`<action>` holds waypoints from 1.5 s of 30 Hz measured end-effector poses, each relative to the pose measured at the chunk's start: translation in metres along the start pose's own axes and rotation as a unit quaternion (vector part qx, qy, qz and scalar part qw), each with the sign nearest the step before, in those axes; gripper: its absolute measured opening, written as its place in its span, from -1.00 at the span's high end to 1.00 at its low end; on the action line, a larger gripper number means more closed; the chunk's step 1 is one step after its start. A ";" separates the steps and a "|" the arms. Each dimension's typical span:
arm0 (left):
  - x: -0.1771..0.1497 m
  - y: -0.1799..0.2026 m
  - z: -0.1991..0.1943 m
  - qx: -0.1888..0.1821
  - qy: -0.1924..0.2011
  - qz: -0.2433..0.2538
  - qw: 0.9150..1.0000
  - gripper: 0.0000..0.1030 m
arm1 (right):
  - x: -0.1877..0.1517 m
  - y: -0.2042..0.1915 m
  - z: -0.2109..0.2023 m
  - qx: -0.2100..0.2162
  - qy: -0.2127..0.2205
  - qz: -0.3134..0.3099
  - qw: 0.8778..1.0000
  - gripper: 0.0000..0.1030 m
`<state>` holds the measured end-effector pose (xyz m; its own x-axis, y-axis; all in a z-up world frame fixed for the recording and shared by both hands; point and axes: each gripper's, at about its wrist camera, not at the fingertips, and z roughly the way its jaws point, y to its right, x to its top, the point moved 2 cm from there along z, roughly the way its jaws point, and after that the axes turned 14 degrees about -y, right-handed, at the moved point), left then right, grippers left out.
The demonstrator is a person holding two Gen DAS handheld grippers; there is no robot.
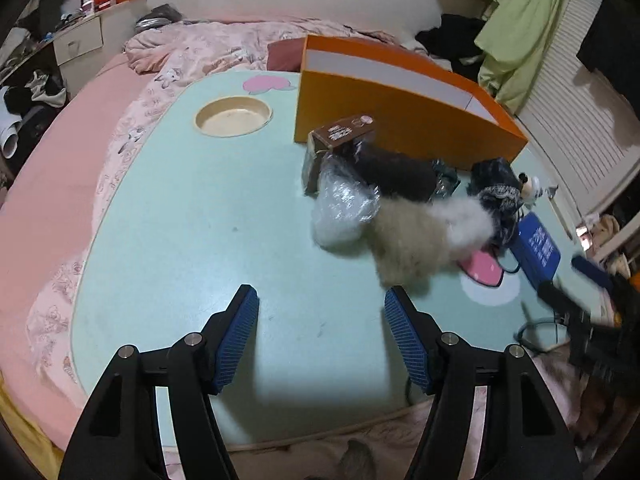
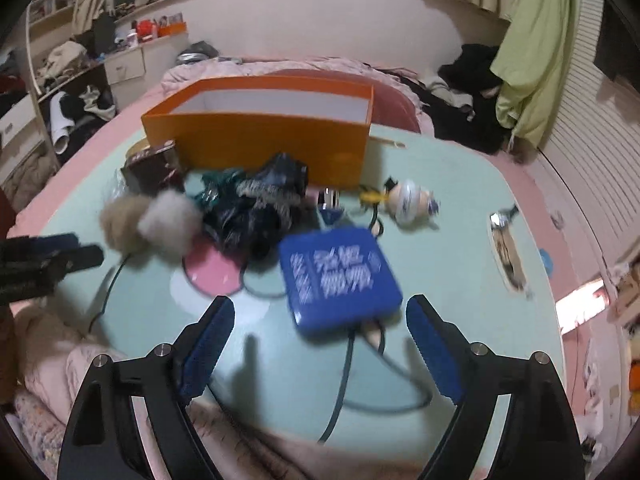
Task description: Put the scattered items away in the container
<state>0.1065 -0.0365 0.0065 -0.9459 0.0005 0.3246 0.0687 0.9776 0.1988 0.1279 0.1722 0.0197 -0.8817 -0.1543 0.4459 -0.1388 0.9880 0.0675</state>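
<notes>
An orange box (image 1: 404, 120) with a white inside stands open at the back of the mint-green table (image 1: 180, 220); it also shows in the right wrist view (image 2: 260, 140). In front of it lie a brown carton (image 1: 340, 132), a clear plastic bag (image 1: 344, 208), beige and white fluffy balls (image 1: 420, 236), dark fabric (image 2: 248, 204), a blue case (image 2: 340, 276) and a small figurine (image 2: 408, 200). My left gripper (image 1: 320, 336) is open and empty over bare table. My right gripper (image 2: 320, 344) is open and empty, just short of the blue case.
A round cup recess (image 1: 233, 116) is set in the table at the back left. A dark cable (image 2: 344, 376) runs across the front of the table. A pink quilt (image 1: 224, 44) and bed surround the table. Shelves and clothes lie beyond.
</notes>
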 end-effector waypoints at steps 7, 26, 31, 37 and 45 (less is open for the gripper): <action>-0.004 0.023 0.023 0.073 0.016 0.053 0.996 -0.99 | -0.021 -0.008 0.017 0.010 -0.030 0.032 0.999 -0.95; 0.003 0.020 0.030 0.075 0.016 0.050 0.996 -0.99 | -0.020 -0.007 0.019 0.015 -0.036 0.030 0.999 -0.99; -0.004 0.023 0.024 0.074 0.021 0.050 0.996 -0.99 | -0.017 -0.001 0.015 0.046 -0.034 0.031 0.998 -0.94; -0.005 0.021 0.023 0.071 0.025 0.051 0.996 -0.99 | 0.005 0.024 -0.006 0.054 0.013 0.009 0.998 -0.91; -0.008 0.014 0.014 0.035 0.039 0.033 0.998 -0.99 | 0.026 0.020 0.034 0.043 -0.033 -0.042 0.998 -0.81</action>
<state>0.1103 -0.0202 -0.0067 -0.9120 0.0514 0.4070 0.1050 0.9883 0.1105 0.0874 0.1880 0.0024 -0.8924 -0.2399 0.3823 -0.2499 0.9680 0.0240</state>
